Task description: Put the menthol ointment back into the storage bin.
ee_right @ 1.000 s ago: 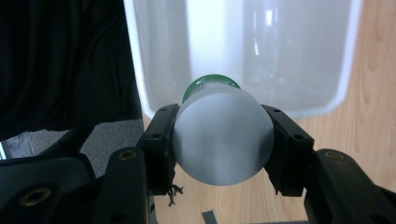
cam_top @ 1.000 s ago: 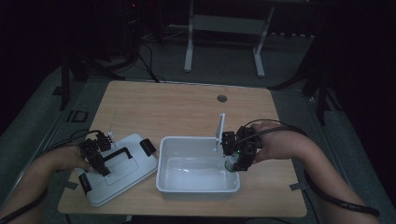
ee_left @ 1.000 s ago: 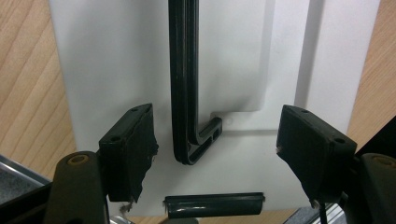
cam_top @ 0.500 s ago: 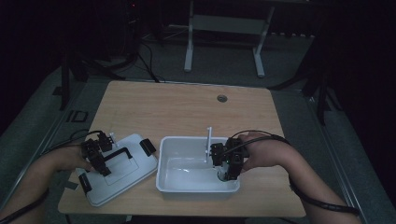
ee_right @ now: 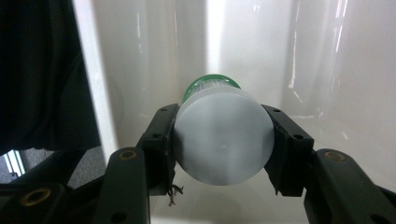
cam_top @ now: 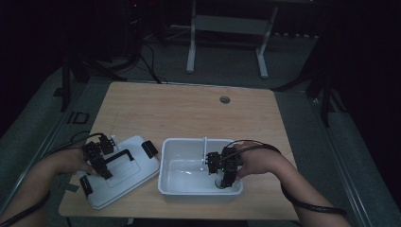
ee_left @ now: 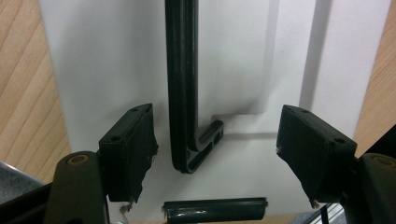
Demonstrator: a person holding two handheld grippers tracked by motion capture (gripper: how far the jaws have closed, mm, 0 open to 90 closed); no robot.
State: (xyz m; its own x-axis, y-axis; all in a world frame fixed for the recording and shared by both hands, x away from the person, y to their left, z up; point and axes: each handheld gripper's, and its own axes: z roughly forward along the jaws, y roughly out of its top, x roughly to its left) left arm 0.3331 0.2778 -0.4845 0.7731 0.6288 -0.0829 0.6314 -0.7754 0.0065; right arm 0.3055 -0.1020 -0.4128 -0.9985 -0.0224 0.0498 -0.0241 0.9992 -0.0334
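The right gripper (ee_right: 223,149) is closed on a small white plastic bottle (ee_right: 223,142) with a green part (ee_right: 211,84) at its far end. Both black jaws press on its round sides, and the flat bottom of the bottle looks at the camera. From above, the right gripper (cam_top: 222,177) holds the bottle low inside the white tub (cam_top: 166,161), near the front right corner.

The bottle seems light and stiff, I think. Its wall is smooth and round, so it may slip or turn between the jaws if the grip is weak. Across the widest part of the body, as now, is a good place to hold it.

The left gripper (ee_left: 215,149) is open with nothing between its jaws. It hovers over the white lid (ee_left: 116,56), beside the corner of the black handle (ee_left: 184,93). The lid (cam_top: 125,187) lies on the wooden table (cam_top: 189,109), to the left of the tub. The handle looks like the best place to take it.
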